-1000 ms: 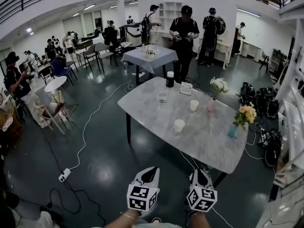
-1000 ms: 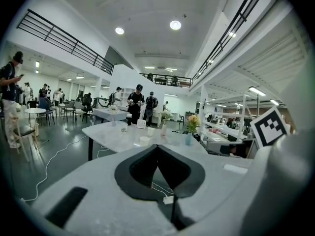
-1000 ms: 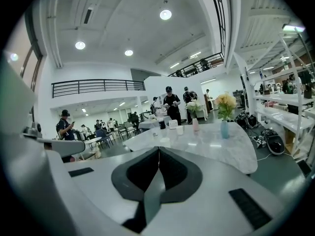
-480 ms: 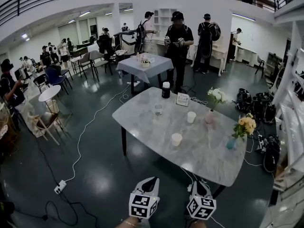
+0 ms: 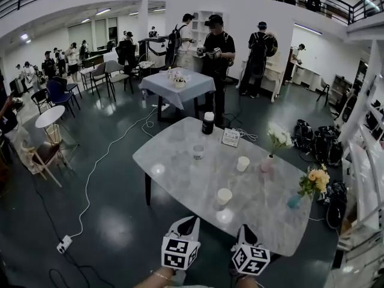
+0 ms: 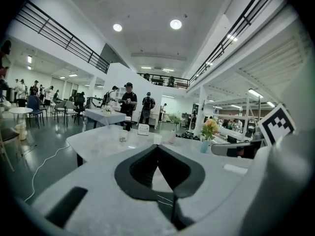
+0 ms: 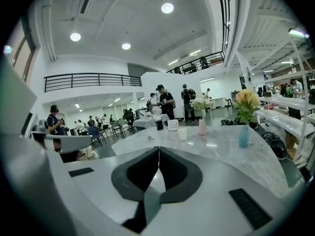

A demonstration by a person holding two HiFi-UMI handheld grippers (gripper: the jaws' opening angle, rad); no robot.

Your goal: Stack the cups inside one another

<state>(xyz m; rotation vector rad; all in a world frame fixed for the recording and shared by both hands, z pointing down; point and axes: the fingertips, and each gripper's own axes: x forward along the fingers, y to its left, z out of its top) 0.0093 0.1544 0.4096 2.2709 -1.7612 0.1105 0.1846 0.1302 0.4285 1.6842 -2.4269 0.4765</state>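
Left tongs (image 5: 191, 219) and right tongs (image 5: 245, 228) are hovering closed, empty.
Risk: unopened jaws could be bumping the nearest cup (image 5: 224, 195) ahead, tipping it.

In the head view the bottom edge cuts off my left wrist (image 5: 159, 276). My right gripper (image 5: 246, 228) covers part of the marble table's (image 5: 174, 161) near edge. The card's (image 5: 231, 137) print is too small to read.

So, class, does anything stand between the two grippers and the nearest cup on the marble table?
Nothing visible does. The nearest white cup stands alone on the bare marble table ahead of the left gripper and right gripper, both shut and empty. A second white cup, a clear cup and the pink vase stand beyond it.
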